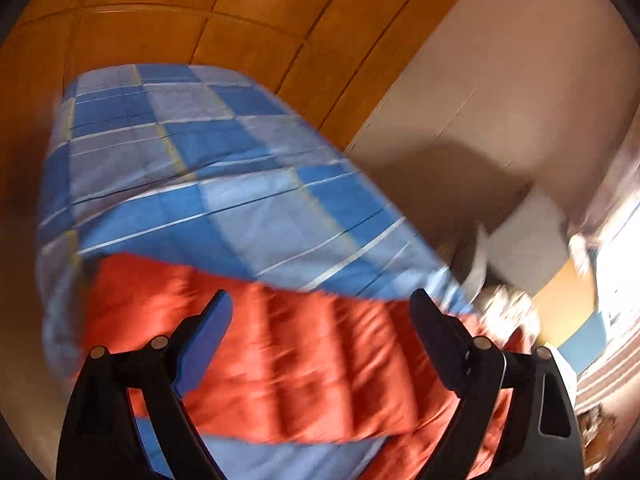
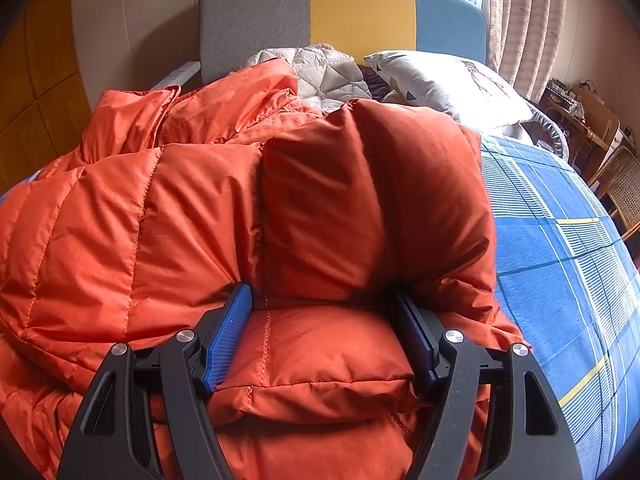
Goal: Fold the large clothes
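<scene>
An orange quilted down jacket (image 2: 192, 208) lies bunched on a bed with a blue checked cover (image 2: 560, 264). My right gripper (image 2: 320, 320) is open, its blue-padded fingers set either side of a puffed fold of the jacket, which bulges between them. In the blurred left wrist view the jacket (image 1: 300, 360) lies across the checked cover (image 1: 224, 184). My left gripper (image 1: 320, 332) is open and empty above the jacket.
A headboard in grey, yellow and blue (image 2: 344, 16) stands behind the bed. A white pillow (image 2: 448, 84) and a grey quilted garment (image 2: 324, 72) lie near it. A desk and a wicker chair (image 2: 620, 188) stand at the right. Wooden wardrobe panels (image 1: 200, 8) rise beyond the bed.
</scene>
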Available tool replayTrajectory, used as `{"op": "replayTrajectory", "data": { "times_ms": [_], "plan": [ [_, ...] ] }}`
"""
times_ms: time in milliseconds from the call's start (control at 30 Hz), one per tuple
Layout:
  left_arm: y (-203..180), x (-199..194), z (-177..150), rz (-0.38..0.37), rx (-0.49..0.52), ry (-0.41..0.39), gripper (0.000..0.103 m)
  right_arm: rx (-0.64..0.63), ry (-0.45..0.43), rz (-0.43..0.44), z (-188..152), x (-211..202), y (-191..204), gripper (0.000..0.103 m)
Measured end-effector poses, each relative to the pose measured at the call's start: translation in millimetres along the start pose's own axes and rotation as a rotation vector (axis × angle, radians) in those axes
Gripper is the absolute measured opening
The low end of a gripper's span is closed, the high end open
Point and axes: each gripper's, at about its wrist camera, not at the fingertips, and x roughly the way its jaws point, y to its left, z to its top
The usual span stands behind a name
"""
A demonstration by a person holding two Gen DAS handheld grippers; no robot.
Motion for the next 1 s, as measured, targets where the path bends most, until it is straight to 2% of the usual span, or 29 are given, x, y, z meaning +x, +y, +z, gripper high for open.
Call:
{"op": "replayTrajectory", "data": {
  "times_ms": [67, 233, 300, 433, 467, 567, 633, 667, 700, 767, 833, 867, 933, 1000],
  "plan": [
    [25, -4, -10, 0.022, -0.011, 0.047, 0.079, 0.001, 0.0, 0.001, 0, 0, 0, 0.07],
    [82, -17, -35, 0.076, -0.089, 0.104, 0.07, 0.0, 0.001, 0.0, 1, 0, 0, 0.07],
    [98, -21, -45, 0.072, -0.125, 0.126, 0.069, 0.0, 0.001, 0.0, 0, 0, 0, 0.07],
    [112, -21, -50, 0.092, -0.173, 0.139, 0.07, 0.001, 0.001, 0.001, 1, 0, 0, 0.07],
    [116, -21, -51, 0.128, -0.206, 0.139, 0.07, 0.0, 0.0, 0.0, 0, 0, 0, 0.07],
    [134, -28, -57, 0.142, -0.364, 0.136, 0.069, 0.001, 0.0, 0.001, 0, 0, 0, 0.07],
    [136, -30, -60, 0.128, -0.374, 0.141, 0.069, 0.0, 0.0, 0.001, 1, 1, 0, 0.07],
    [136, -28, -61, 0.109, -0.373, 0.148, 0.068, 0.0, 0.001, 0.0, 0, 0, 0, 0.07],
    [135, -26, -62, 0.097, -0.373, 0.155, 0.061, 0.0, 0.001, 0.001, 1, 0, 0, 0.07],
    [132, -19, -63, 0.083, -0.383, 0.168, 0.06, 0.003, 0.0, 0.004, 1, 0, 0, 0.07],
    [126, -14, -62, 0.099, -0.372, 0.15, 0.059, 0.004, 0.0, 0.006, 1, 1, -1, 0.07],
    [123, -12, -60, 0.102, -0.367, 0.144, 0.056, 0.004, 0.0, 0.005, 1, 0, -1, 0.07],
    [118, -6, -55, 0.104, -0.349, 0.147, 0.022, 0.005, 0.0, 0.007, 1, 0, -2, 0.07],
    [115, -3, -51, 0.107, -0.333, 0.137, 0.013, 0.004, -0.001, 0.006, 1, 0, -1, 0.07]
  ]
}}
